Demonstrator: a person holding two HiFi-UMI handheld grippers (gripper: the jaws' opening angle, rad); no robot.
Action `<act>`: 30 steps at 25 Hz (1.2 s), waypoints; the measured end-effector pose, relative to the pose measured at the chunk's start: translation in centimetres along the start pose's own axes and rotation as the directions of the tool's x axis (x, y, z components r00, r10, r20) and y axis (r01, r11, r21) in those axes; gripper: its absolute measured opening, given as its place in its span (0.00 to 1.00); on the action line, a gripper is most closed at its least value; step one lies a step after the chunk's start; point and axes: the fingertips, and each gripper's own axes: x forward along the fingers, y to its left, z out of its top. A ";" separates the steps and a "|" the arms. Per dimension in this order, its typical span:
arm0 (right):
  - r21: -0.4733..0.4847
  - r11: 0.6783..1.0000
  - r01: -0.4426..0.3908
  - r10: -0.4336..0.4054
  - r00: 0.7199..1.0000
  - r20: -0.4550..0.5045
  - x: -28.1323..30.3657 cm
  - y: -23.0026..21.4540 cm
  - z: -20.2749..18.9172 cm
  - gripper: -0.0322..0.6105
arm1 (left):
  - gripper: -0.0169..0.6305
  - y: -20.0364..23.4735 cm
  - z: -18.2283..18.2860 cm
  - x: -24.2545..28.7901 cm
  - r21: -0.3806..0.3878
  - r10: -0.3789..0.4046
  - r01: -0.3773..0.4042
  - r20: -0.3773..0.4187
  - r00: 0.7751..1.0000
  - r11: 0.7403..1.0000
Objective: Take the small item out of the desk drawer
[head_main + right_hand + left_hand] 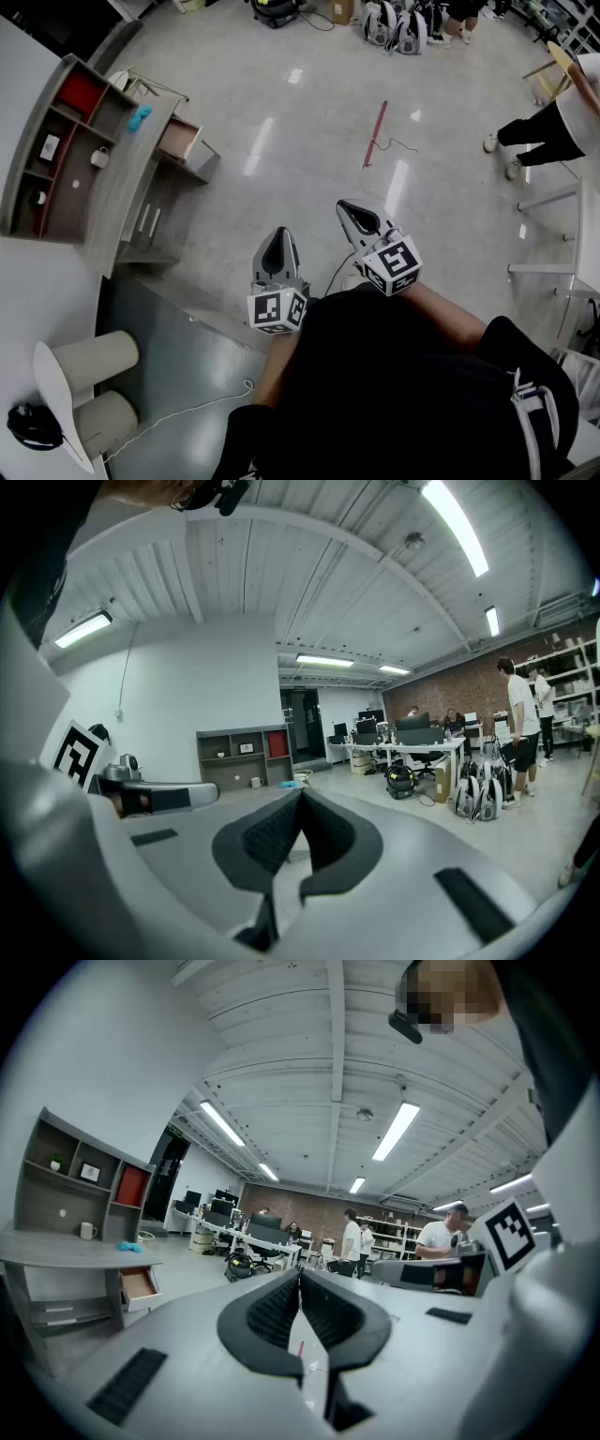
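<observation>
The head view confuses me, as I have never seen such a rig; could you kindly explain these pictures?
No robot here: a person holds a gripper in each hand, the left gripper and the right gripper; the patterned cubes belong to them. The head view looks down from a camera on the person's head. The other two views come from cameras riding on the grippers, looking along their tongs. Both pairs of tongs are shut and empty. The grey desk stands at the head view's left, its drawer open, a blue item on top, a white mug in its shelf unit.
</observation>
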 end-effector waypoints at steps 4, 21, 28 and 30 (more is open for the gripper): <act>-0.004 1.000 0.023 -0.023 1.000 -0.005 0.1 -0.1 -0.2 0.05 | 0.05 0.3 0.0 -0.4 -0.001 -0.001 0.001 0.001 1.000 1.000; 0.029 1.000 0.000 -0.001 1.000 0.010 -2.0 0.7 -1.5 0.05 | 0.05 -0.8 -0.9 -2.3 -0.003 -0.007 0.007 0.010 1.000 1.000; 0.040 0.999 -0.036 0.036 0.999 -0.017 -2.5 1.4 -2.6 0.05 | 0.05 -1.2 -1.6 -3.4 -0.011 -0.020 0.020 0.007 1.000 1.000; 0.038 0.998 -0.046 0.047 0.998 -0.027 -2.7 1.6 -3.0 0.05 | 0.05 -1.4 -1.8 -3.8 -0.005 -0.026 0.026 0.005 1.000 1.000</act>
